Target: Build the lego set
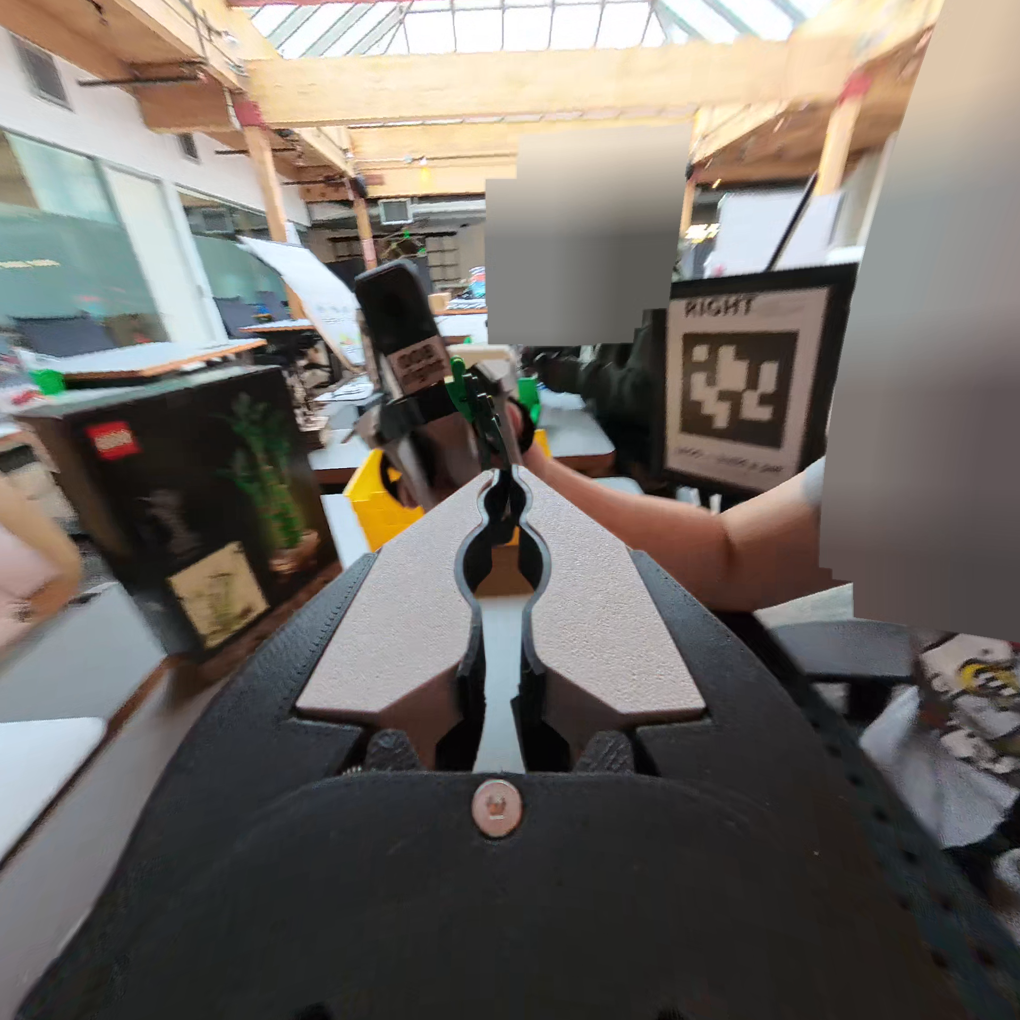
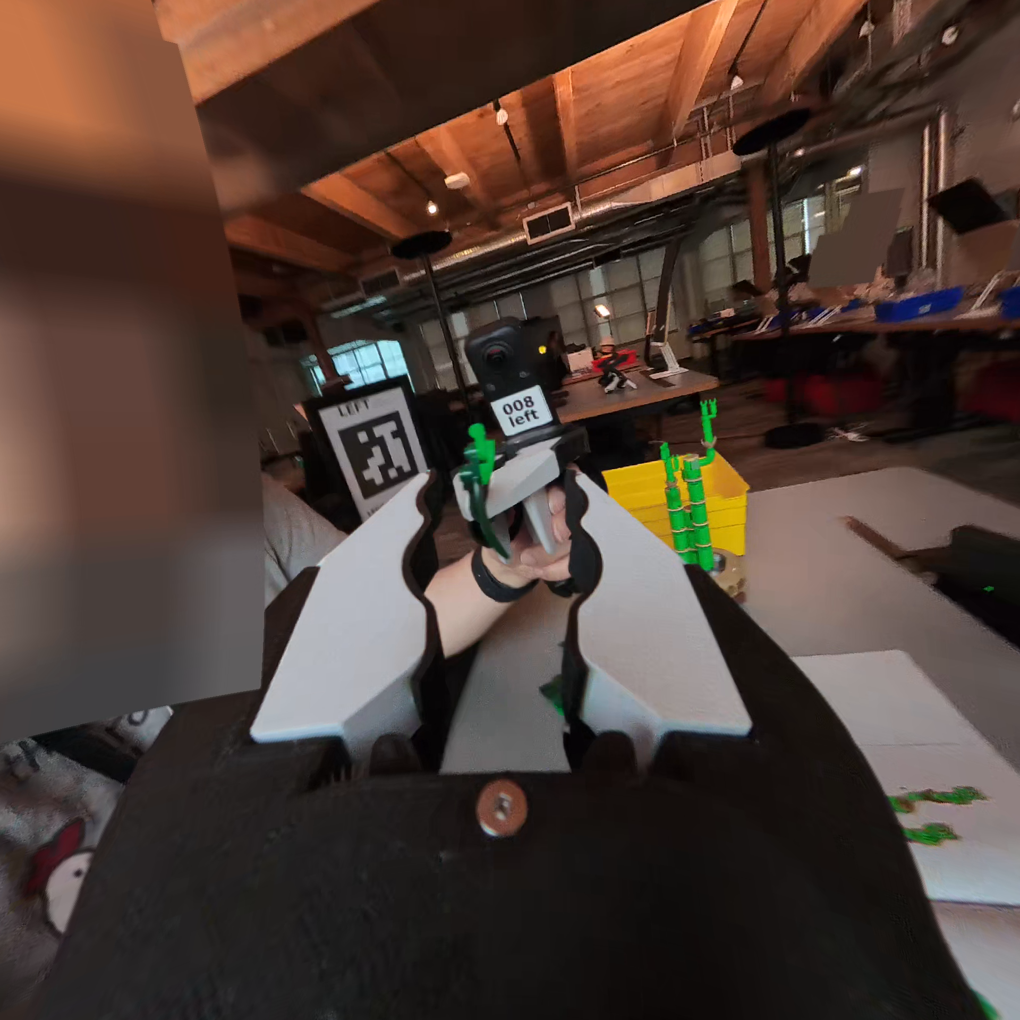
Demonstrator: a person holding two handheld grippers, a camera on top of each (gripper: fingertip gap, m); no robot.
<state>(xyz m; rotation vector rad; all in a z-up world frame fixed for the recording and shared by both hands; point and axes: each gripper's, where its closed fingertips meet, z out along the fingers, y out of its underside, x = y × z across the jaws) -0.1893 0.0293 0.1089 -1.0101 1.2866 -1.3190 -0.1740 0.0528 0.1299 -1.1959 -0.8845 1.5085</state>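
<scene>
My left gripper (image 1: 505,476) is shut on a green Lego stem piece (image 1: 479,411) with a dark green leaf, held up in the air. My right gripper (image 2: 499,485) is open and empty, its fingers spread on either side of the left gripper (image 2: 476,499) and the stem piece (image 2: 476,461), apart from both. The bamboo build (image 2: 687,513) of stacked green segments stands upright on a tan round base on the table, to the right. Loose green leaf pieces (image 2: 938,797) lie on a white sheet (image 2: 861,734) at the near right.
A yellow bin (image 2: 635,485) stands behind the bamboo build and also shows in the left wrist view (image 1: 375,505). The black Lego box (image 1: 182,497) stands at the left. A small green piece (image 2: 552,690) lies on the table under my right gripper. A person's forearm (image 1: 662,530) reaches across. Only a small space, under 4 cm, lies between the two pairs of fingers.
</scene>
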